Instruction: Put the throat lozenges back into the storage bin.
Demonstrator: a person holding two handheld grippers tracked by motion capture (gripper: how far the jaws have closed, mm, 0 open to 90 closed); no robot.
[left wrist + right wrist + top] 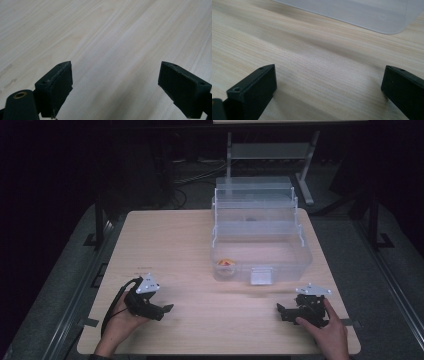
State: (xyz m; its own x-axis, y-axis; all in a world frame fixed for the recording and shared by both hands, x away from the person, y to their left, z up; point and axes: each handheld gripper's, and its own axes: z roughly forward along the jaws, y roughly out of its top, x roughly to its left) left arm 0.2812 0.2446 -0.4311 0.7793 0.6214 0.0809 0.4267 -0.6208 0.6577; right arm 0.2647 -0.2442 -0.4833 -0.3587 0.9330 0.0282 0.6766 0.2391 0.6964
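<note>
Clear storage box (260,247) is sitting toward the table's (170,240) far right edge, long axis running left-right, latch side facing the near edge; left gripper (167,309) and right gripper (280,311) are resting near the near corners, jaws spread wide, holding nothing.

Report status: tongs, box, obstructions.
Left tongs open, right tongs open, both low over table. Clear tiered box untouched, lid up. Nothing between.

No legible text, only a faint unreadable mark on the table (145,266)
</note>
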